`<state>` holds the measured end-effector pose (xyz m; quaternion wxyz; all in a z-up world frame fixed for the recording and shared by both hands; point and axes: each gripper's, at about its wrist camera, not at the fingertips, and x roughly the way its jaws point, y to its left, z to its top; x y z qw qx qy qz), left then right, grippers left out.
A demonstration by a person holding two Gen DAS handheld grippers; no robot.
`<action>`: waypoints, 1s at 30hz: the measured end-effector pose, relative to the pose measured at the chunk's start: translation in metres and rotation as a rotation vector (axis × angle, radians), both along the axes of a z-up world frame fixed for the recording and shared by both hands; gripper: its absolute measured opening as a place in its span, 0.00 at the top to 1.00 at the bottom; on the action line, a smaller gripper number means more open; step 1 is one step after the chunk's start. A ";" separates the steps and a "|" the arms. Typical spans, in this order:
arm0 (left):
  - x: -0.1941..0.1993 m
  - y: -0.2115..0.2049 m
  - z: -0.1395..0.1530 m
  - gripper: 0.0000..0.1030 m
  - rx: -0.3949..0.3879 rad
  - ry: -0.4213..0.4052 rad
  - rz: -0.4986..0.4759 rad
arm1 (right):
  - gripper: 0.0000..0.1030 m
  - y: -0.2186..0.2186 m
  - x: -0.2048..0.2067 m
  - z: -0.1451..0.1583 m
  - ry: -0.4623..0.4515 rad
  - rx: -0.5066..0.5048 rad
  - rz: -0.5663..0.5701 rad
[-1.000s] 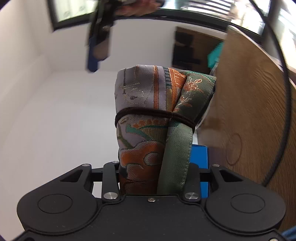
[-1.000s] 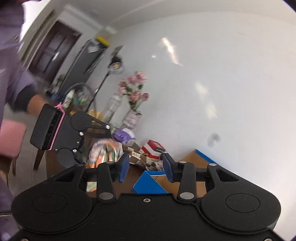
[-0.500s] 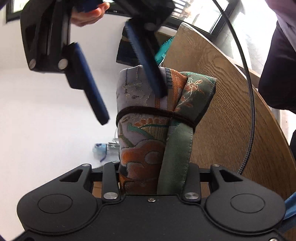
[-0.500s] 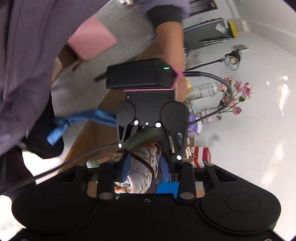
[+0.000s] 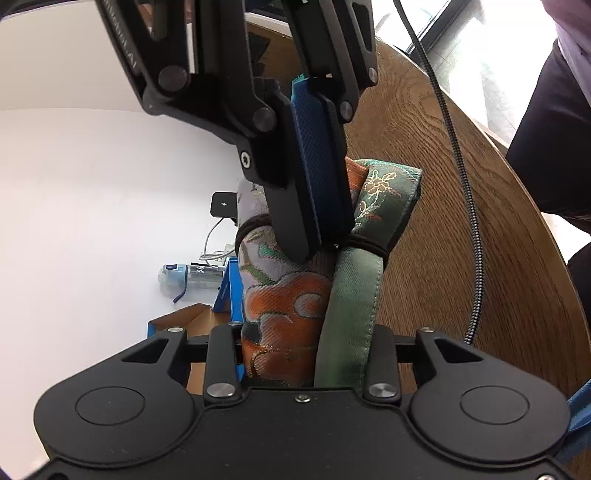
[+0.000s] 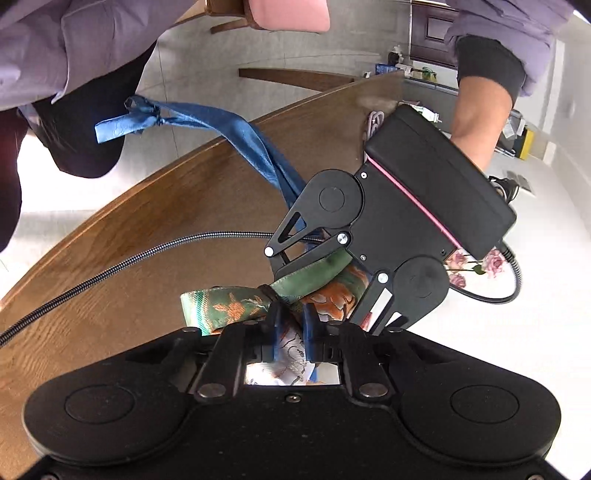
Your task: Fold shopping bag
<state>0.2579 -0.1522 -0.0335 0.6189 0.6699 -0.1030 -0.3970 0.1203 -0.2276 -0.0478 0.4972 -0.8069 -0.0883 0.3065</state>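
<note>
Nearly finished, by the look: shopping bag (image 5: 295,306) already rolled and banded, held above the desk (image 5: 461,229), left gripper (image 5: 306,343) clamping its base, right gripper (image 6: 291,328) fingers pinching its top.

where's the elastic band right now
The elastic band circles the folded bag mid-length in the left wrist view, above the left gripper, where the right gripper pinches.

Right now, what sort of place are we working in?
Probably a home dining or living room: a round wooden table, pink flowers against a white wall, a dark door across a tiled floor, and a water bottle by the wall.
</note>
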 end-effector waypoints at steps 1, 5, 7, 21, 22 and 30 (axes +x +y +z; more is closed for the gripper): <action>0.000 -0.001 -0.001 0.67 0.003 -0.011 -0.001 | 0.95 0.001 0.000 0.000 0.001 0.015 0.007; -0.003 -0.009 0.001 0.67 -0.018 0.004 -0.020 | 1.00 0.001 0.003 0.002 -0.043 0.110 0.049; -0.005 -0.015 0.002 0.67 -0.030 0.007 -0.031 | 1.00 0.003 0.006 0.005 -0.079 0.185 0.053; -0.016 -0.021 -0.021 0.67 -0.132 -0.214 -0.127 | 1.00 0.000 0.016 0.011 -0.171 0.535 -0.088; -0.017 -0.018 -0.027 0.68 -0.121 -0.274 -0.158 | 1.00 -0.001 0.016 0.014 -0.150 0.549 -0.100; -0.011 -0.010 -0.064 0.69 -0.080 -0.592 -0.350 | 1.00 -0.009 0.027 0.049 0.087 0.682 -0.202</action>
